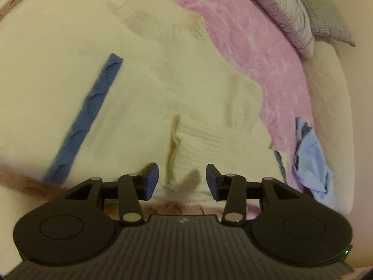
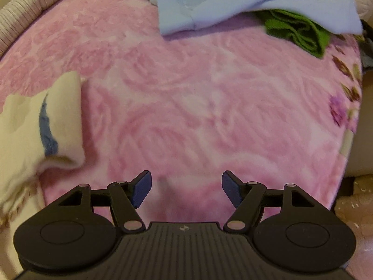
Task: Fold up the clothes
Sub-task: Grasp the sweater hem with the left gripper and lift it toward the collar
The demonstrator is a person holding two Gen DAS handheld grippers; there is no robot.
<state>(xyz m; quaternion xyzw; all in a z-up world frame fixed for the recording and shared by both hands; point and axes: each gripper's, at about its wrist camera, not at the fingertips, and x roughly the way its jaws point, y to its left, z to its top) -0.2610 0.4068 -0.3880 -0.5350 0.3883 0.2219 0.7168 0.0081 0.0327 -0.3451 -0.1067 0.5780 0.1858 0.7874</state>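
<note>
A cream knit sweater (image 1: pixel 98 107) with a blue stripe (image 1: pixel 88 114) lies spread on the pink blanket (image 1: pixel 251 46). Its ribbed sleeve cuff (image 1: pixel 205 144) lies folded across the body. My left gripper (image 1: pixel 183 182) is open just above that cuff, holding nothing. In the right wrist view a corner of the sweater (image 2: pixel 30 128) shows at the left. My right gripper (image 2: pixel 186 189) is open and empty over bare pink blanket (image 2: pixel 198 107), to the right of the sweater.
A light blue garment (image 2: pixel 233 2) and a green cloth (image 2: pixel 300 32) lie at the far side of the blanket. A striped pillow (image 1: pixel 284 9) and a grey cushion (image 1: pixel 326 16) lie at the bed's far right. The bed's edge (image 2: pixel 349 144) is at the right.
</note>
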